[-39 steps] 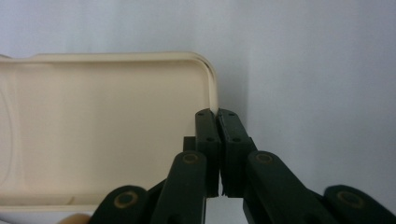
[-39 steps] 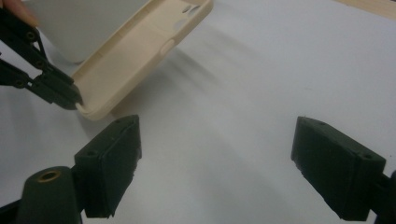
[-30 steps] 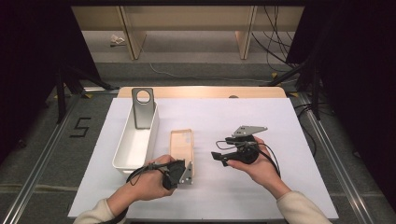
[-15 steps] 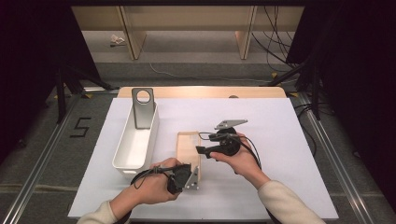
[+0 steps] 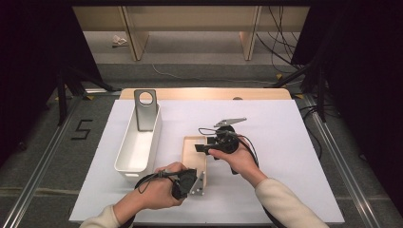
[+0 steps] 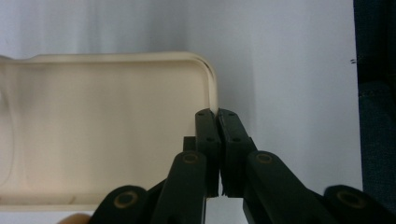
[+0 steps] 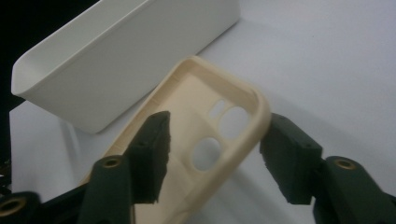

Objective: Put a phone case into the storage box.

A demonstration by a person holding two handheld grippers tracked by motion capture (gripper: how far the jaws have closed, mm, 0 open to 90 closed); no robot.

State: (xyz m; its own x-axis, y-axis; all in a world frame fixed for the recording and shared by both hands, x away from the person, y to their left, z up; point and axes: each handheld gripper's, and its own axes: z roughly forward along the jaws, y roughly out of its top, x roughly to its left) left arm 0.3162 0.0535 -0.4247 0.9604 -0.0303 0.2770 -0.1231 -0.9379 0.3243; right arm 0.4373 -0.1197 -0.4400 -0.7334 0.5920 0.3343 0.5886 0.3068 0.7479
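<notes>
- The cream phone case (image 5: 195,151) lies on the white surface (image 5: 285,142), just beside the white bin (image 5: 138,142).
- Left tool (image 6: 217,116) is clenched on the case's rim.
- Right tool (image 7: 212,149) has been closing, straddling the case's camera end, pads not yet pressing.

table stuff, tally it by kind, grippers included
phone case, cream: 1
bin, white, long: 1
stand, grey metal with a round hole, upright in the bin's far end: 1
grippers: 2, left gripper shut on the case's rim, right gripper closing astride the case's camera end
total: 5
</notes>
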